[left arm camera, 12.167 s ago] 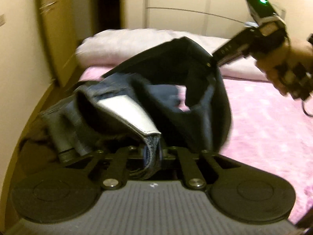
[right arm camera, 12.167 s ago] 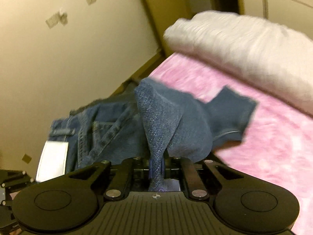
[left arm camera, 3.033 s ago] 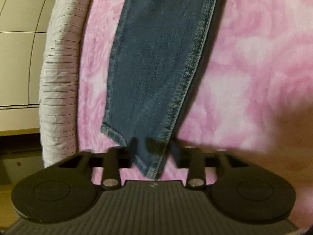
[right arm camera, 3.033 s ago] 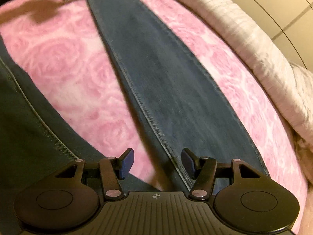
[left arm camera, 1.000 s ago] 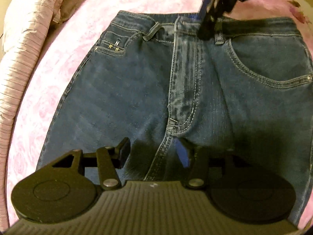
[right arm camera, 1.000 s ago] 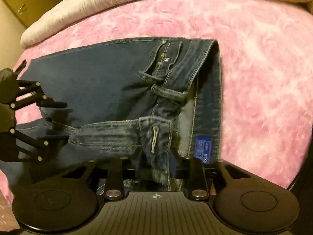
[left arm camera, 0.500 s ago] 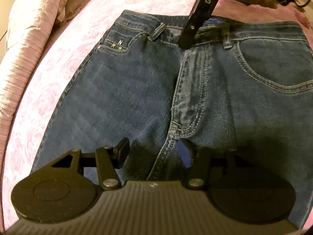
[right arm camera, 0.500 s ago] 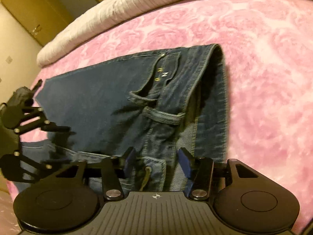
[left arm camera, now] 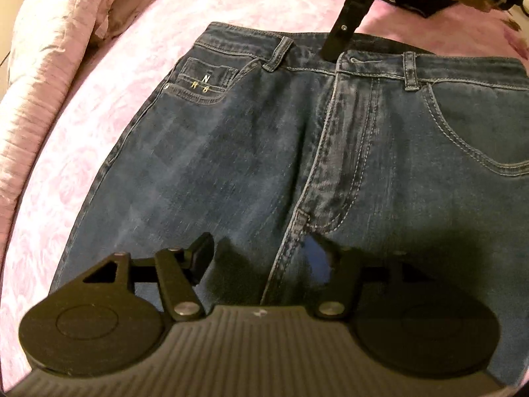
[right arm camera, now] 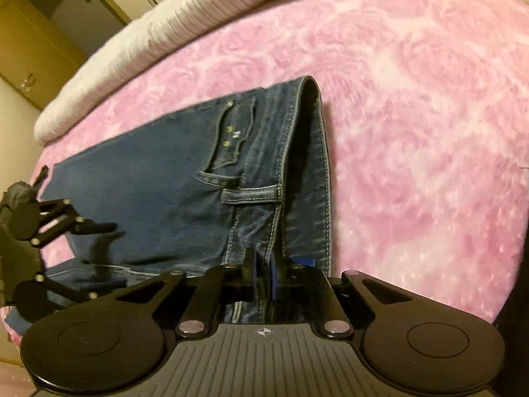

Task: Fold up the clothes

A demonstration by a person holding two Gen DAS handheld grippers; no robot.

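A pink rose-patterned blanket (right arm camera: 429,106) covers the bed. Along its far edge in the right wrist view lies a pale ribbed bolster (right arm camera: 185,23) (the same roll (left arm camera: 29,106) borders the blanket's left side in the left wrist view). Beyond the bolster stand yellowish cupboard doors (right arm camera: 36,63).

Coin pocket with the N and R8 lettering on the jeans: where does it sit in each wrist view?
Left wrist: coin pocket upper left of centre, just under the waistband.
Right wrist: coin pocket above centre, turned sideways, lettering blurred.
Shared landmark: the belt loop beside it on the jeans.
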